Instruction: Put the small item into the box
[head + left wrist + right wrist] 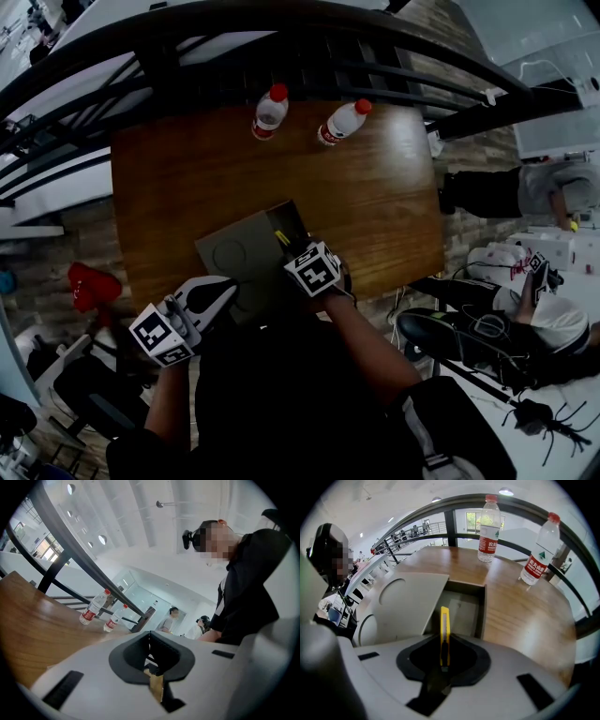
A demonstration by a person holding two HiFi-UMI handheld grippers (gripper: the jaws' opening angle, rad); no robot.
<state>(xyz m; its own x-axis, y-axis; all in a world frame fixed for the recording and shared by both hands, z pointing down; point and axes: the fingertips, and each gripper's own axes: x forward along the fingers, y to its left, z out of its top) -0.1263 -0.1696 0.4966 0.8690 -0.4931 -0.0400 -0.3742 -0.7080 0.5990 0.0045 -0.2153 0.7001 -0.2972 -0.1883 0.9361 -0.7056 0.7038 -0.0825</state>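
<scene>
A grey-brown cardboard box (242, 251) lies near the front edge of the wooden table (375, 197), its lid (405, 599) swung open to the left. My right gripper (289, 247) is shut on a small yellow utility knife (445, 634), which stands on edge between the jaws and points over the box's open inside (461, 609). The knife (281, 237) shows as a yellow sliver above the box. My left gripper (225, 292) is at the box's near left side, shut on a thin tan cardboard edge (156, 688) of the box.
Two plastic water bottles with red caps (269, 111) (343, 121) stand at the table's far edge, by a dark railing (281, 28). A red chair (89, 286) is to the left. Another person sits at a white desk (562, 319) to the right.
</scene>
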